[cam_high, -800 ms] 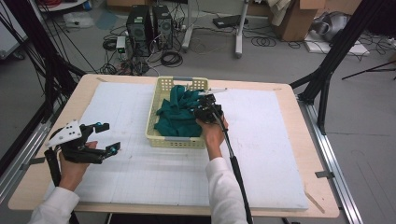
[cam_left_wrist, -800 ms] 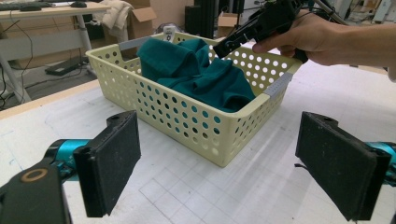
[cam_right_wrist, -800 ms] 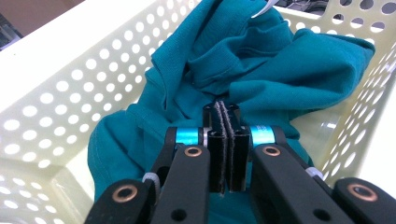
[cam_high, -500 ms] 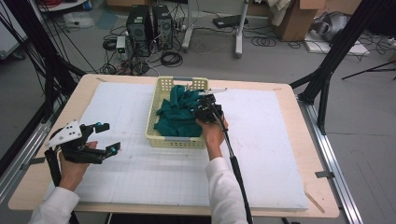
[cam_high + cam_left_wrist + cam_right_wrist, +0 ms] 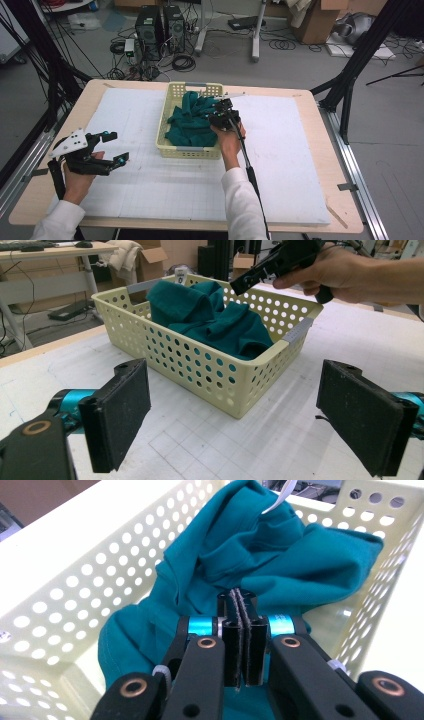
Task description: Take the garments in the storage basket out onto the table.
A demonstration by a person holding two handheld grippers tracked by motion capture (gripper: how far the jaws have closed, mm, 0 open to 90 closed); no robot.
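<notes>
While one crumpled teal cotton garment lies heaped inside one pale yellow perforated plastic basket, my right gripper hangs just above its right half, jaws pressed together pad to pad; whether a fold is caught between them I cannot tell. That cloth is deeply creased, bunched into soft ridges, with one white label poking up beyond my tips. My left gripper is well apart from the basket, low over the white gridded table mat, its two black pads spread wide with nothing between.
</notes>
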